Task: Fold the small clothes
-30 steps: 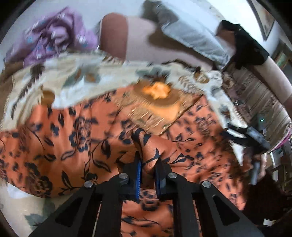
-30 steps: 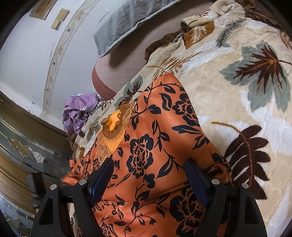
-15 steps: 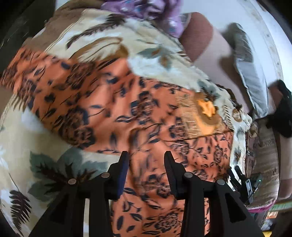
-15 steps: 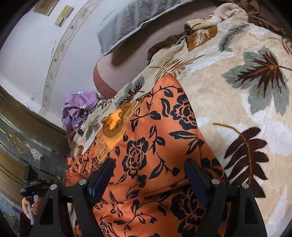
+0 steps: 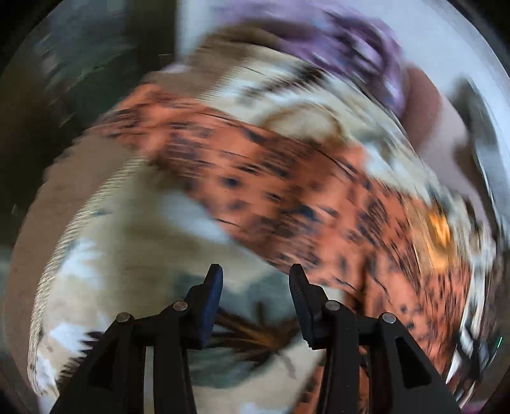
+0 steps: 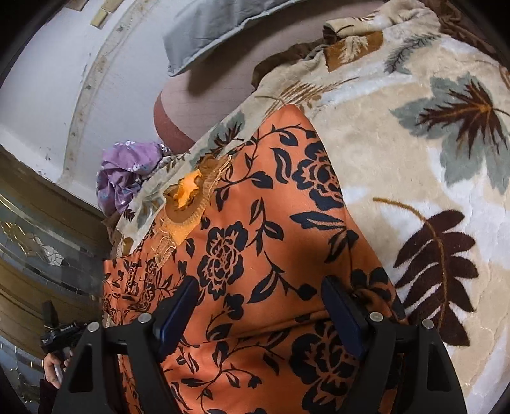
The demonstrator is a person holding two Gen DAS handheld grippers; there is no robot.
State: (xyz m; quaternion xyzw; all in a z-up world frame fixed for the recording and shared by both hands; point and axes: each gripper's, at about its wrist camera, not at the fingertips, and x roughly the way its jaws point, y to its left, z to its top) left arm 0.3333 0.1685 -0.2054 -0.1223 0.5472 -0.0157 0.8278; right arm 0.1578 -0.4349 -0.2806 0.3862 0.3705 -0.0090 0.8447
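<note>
An orange garment with black flowers point(image 6: 255, 254) lies spread on a cream leaf-patterned blanket point(image 6: 414, 159); its embroidered neckline point(image 6: 188, 197) points to the far left. My right gripper point(image 6: 258, 286) is open and empty, its jaws wide apart just above the garment's near part. In the blurred left wrist view the garment point(image 5: 271, 178) stretches from the upper left to the right. My left gripper point(image 5: 255, 277) is open and empty, over the blanket point(image 5: 143, 239) beside the garment's edge. It also shows far left in the right wrist view point(image 6: 59, 331).
A purple garment point(image 6: 127, 172) lies bunched at the blanket's far edge; it also shows in the left wrist view point(image 5: 344, 54). A grey pillow point(image 6: 216, 28) rests on a pinkish sheet point(image 6: 210, 98) beyond. A wood and glass door point(image 6: 35, 239) stands at the left.
My left gripper let go of the orange garment, opened, and swung fast to the garment's side over the blanket. My right gripper stayed open and barely moved.
</note>
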